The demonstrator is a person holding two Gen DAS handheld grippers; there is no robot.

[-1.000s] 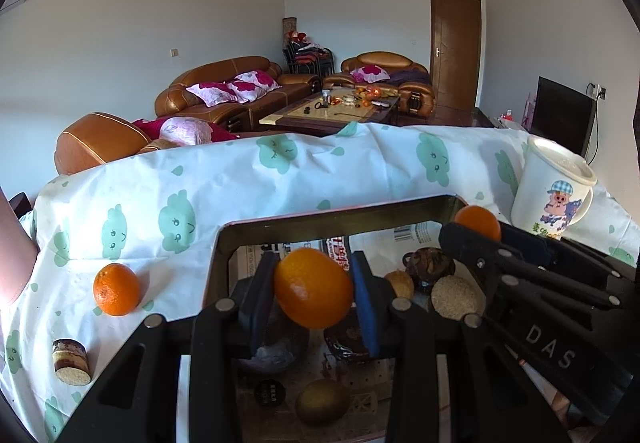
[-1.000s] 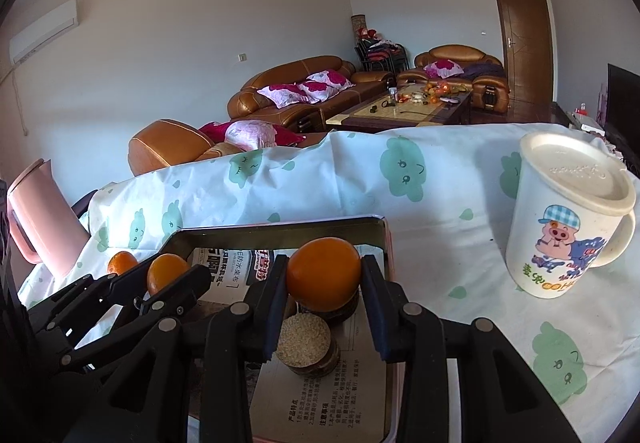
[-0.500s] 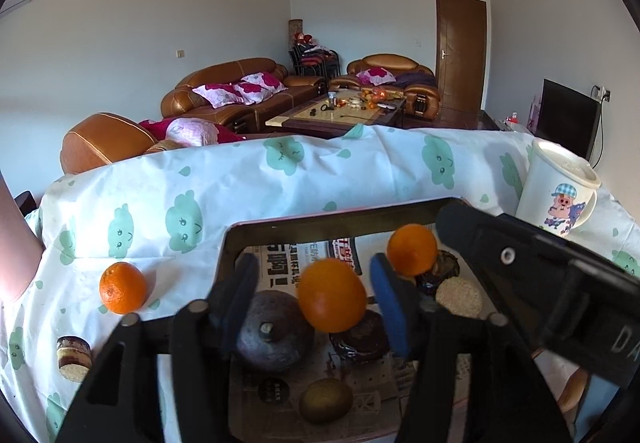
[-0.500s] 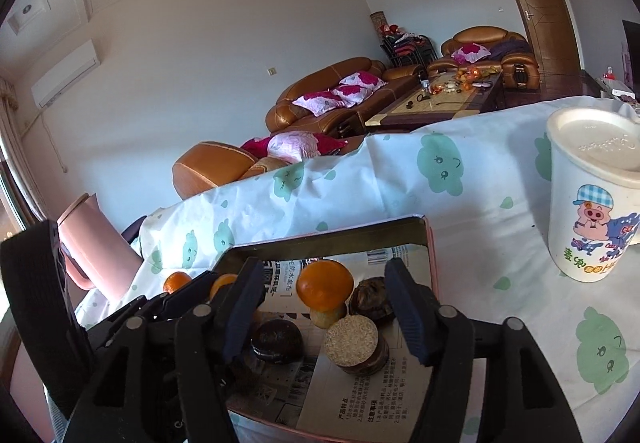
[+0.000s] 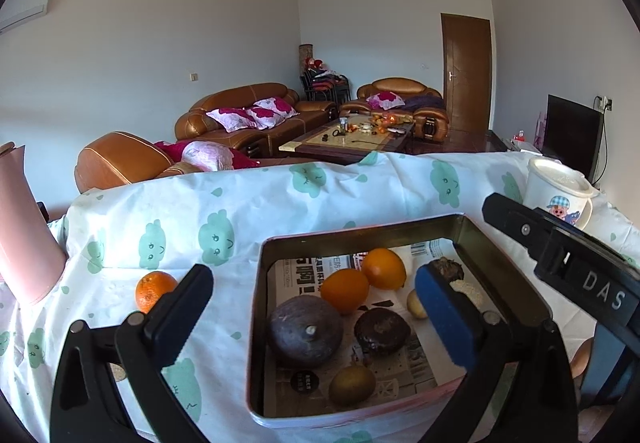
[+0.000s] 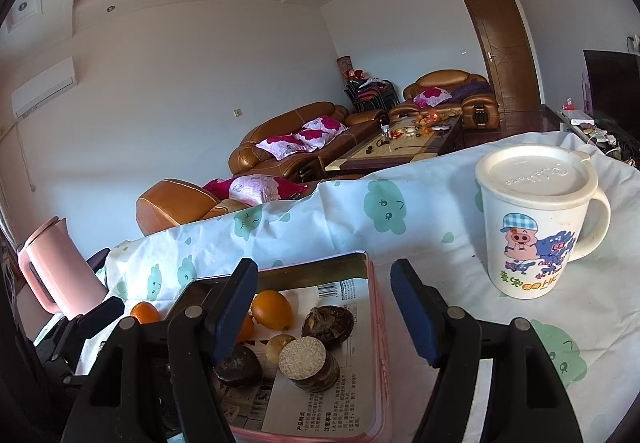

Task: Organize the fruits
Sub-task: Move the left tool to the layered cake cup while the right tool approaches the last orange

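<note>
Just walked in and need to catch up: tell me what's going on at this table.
A person with two handheld grippers is sorting fruit into a paper-lined tin tray. Both the left gripper and the right gripper are open and empty above it. Two oranges lie in the tray beside darker fruits, and one orange on the tablecloth is not yet in. A lidded mug stands nearby.

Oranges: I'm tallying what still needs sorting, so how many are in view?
3. Two oranges lie side by side inside the tin tray, one in front of the other. A third orange sits on the tablecloth left of the tray. Others may be hidden.
</note>
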